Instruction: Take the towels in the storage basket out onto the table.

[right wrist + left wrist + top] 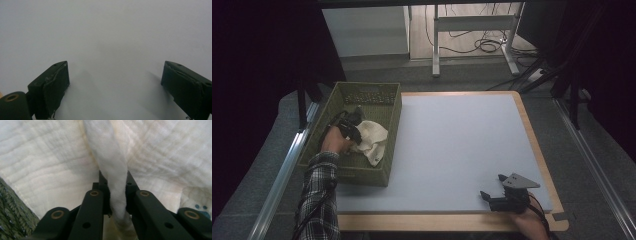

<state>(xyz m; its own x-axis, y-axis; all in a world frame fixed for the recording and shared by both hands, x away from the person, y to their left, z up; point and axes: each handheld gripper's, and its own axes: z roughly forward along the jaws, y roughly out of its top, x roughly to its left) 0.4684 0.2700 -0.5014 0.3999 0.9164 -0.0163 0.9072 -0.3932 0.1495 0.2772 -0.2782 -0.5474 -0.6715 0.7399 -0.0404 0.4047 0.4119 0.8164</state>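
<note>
A cream-white cloth [373, 140] lies crumpled inside an olive woven basket [389, 120] at the table's left. My left gripper [353, 131] reaches into the basket and is shut on a fold of the white cloth [113, 170], which runs pinched between the two black jaws. My right gripper [493, 188] rests low over the pale mat near the front right, its jaws wide apart with nothing between them. In the right gripper view, both fingers [50, 87] frame bare mat [112, 50].
The light blue-grey mat [457, 150] covers most of the wooden table [532, 130]. The basket wall [10, 215] shows at the lower left of the left gripper view. Beyond the table stand desk legs and cables [477, 40] on the floor.
</note>
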